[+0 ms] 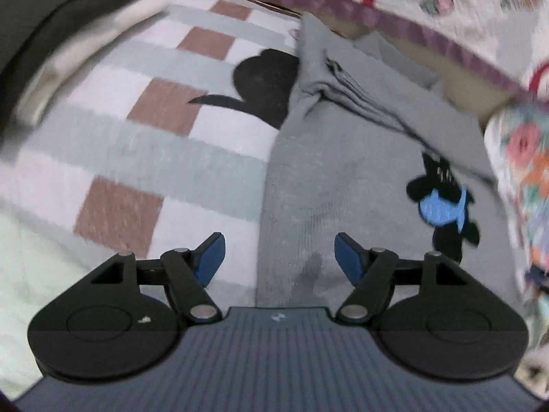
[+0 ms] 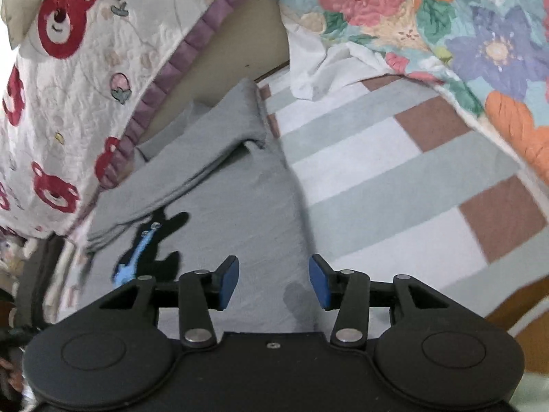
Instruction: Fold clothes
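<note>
Blue-padded left gripper (image 1: pixel 279 257) and right gripper (image 2: pixel 273 281), both spread wide and empty, hover over a soft grey knit garment (image 1: pixel 343 178) lying on a striped, checked blanket (image 1: pixel 137 158). Motion blur obscures its black-and-blue print (image 1: pixel 442 202). Floral quilt (image 2: pixel 446 24) and bear-print quilt (image 2: pixel 79 86) border it.

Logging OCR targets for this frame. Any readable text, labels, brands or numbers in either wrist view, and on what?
No text can be read with confidence.
Left gripper body: a small pale mark, too small to read.
Grey garment: a black and blue cartoon print, no legible words.
Bear quilt: a few coloured letter-like shapes near the top, too distorted to read.
Right gripper: no markings.
</note>
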Demonstrator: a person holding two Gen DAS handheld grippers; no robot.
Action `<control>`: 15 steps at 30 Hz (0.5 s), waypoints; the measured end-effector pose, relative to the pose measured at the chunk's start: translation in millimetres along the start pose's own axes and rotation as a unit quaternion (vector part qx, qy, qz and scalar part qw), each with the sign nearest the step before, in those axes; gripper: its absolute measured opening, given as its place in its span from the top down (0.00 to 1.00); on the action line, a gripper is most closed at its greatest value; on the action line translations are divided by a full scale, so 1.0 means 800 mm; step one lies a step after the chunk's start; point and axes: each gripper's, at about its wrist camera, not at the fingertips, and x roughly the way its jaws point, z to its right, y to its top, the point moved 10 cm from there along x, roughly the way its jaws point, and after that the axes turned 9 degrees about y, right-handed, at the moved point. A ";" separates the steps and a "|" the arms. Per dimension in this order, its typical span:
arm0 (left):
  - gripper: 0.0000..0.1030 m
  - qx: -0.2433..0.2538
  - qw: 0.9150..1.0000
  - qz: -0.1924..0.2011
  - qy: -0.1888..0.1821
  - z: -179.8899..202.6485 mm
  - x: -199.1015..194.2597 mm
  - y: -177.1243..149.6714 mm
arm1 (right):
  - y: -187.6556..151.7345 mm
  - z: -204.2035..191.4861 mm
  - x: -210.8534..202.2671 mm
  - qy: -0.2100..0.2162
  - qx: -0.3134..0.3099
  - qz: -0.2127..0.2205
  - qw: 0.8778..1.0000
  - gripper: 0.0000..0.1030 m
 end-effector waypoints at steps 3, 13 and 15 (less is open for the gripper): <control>0.32 0.014 1.000 0.007 -0.018 0.011 0.011 0.009 | -0.009 -0.004 0.007 0.005 0.013 -0.005 1.000 0.48; 0.28 -0.006 0.997 0.027 -0.065 0.022 0.049 0.040 | 0.002 -0.003 0.018 -0.022 -0.009 0.006 1.000 0.45; 0.28 -0.012 0.996 0.032 -0.078 0.023 0.056 0.047 | 0.013 0.004 0.024 -0.036 -0.016 0.010 0.999 0.45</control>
